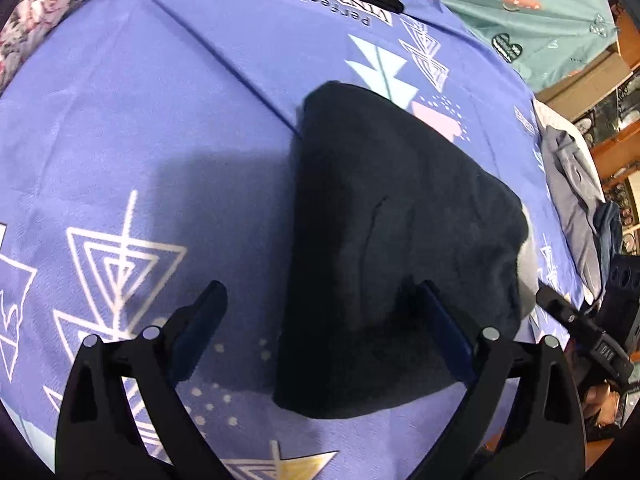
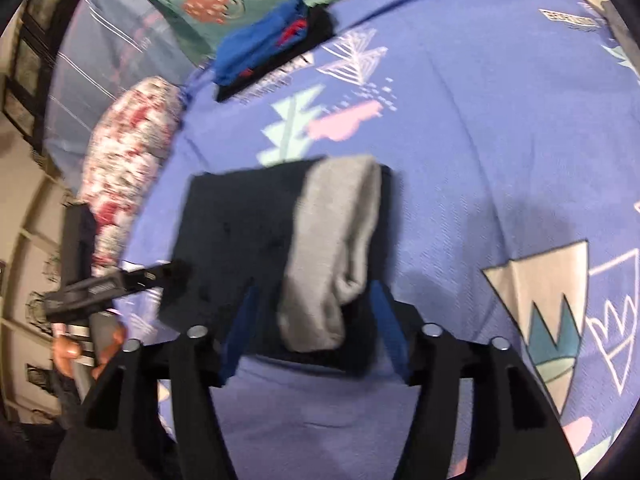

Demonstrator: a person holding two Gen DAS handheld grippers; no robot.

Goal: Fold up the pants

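Dark navy pants [image 1: 400, 232] lie folded into a compact block on the purple patterned bedsheet [image 1: 160, 100]. My left gripper [image 1: 320, 308] is open wide; its left finger is over bare sheet and its right finger over the near part of the pants. In the right wrist view the pants [image 2: 240, 232] show a grey inner strip [image 2: 340, 232] folded on top. My right gripper [image 2: 314, 300] is open, its blue-padded fingers standing on either side of the near edge of the pants without pressing on it. The left gripper [image 2: 120, 280], held by a hand, shows at the pants' left side.
A stack of folded blue and black clothes [image 2: 272, 48] sits further back on the bed. A floral pillow [image 2: 132, 152] lies along the left edge and a green sheet [image 1: 520, 12] at the back. Grey garments [image 1: 576, 200] lie at the bed's right edge.
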